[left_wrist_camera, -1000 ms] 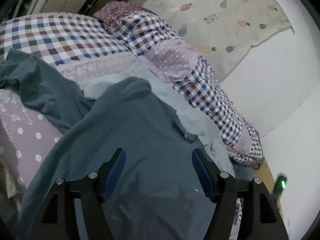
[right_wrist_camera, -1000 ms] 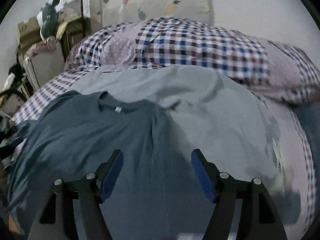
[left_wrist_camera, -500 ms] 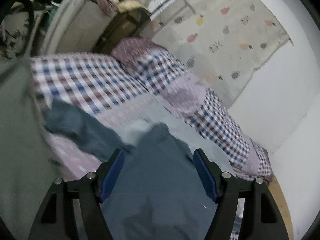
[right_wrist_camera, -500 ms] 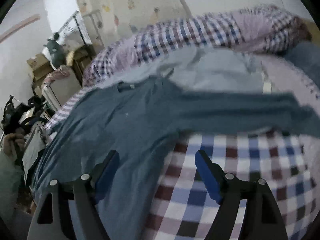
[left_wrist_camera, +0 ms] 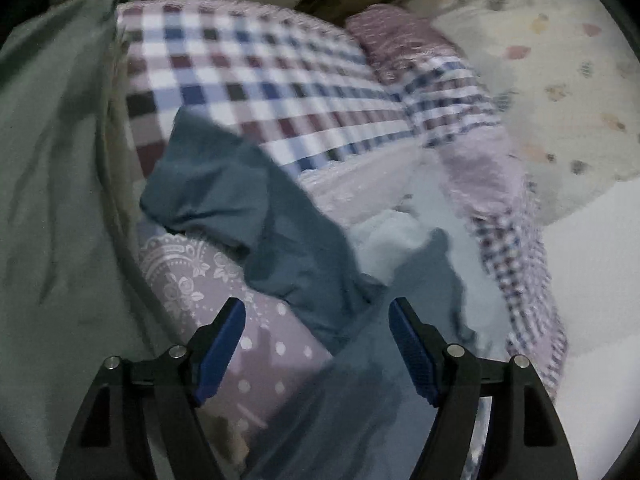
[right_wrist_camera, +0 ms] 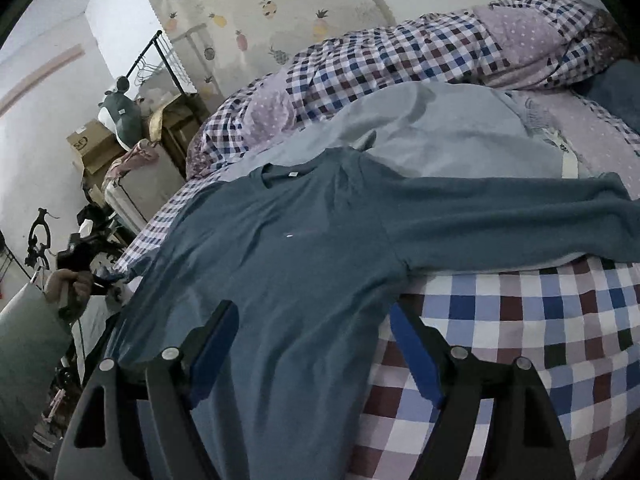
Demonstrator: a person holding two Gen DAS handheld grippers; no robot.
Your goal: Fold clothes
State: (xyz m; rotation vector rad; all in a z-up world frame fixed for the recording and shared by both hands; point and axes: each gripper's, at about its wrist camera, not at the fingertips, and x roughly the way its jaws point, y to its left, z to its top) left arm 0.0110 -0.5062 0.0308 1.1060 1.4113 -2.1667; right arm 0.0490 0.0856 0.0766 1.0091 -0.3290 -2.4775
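Note:
A dark teal long-sleeved shirt (right_wrist_camera: 288, 248) lies spread face up on the bed, collar toward the wall, one sleeve (right_wrist_camera: 520, 216) stretched out to the right. Part of it rests on a pale blue garment (right_wrist_camera: 448, 132). My right gripper (right_wrist_camera: 312, 320) is open just above the shirt's lower body, nothing between its fingers. In the left wrist view the shirt's other sleeve (left_wrist_camera: 224, 192) lies crumpled across the bedding, and my left gripper (left_wrist_camera: 316, 316) hovers open over the shirt's edge. The pale blue garment (left_wrist_camera: 392, 240) shows behind it.
A checked and lilac patchwork quilt (right_wrist_camera: 500, 320) covers the bed, bunched into a roll (right_wrist_camera: 400, 56) along the wall. A person's green sleeve (left_wrist_camera: 52, 184) fills the left. Boxes, a plush toy (right_wrist_camera: 120, 112) and a rack stand beyond the bed's left side.
Both grippers have swung to new viewpoints. The right one pulled back from over the shirt's chest to its lower body. The left one shifted toward the crumpled sleeve. Both stay open.

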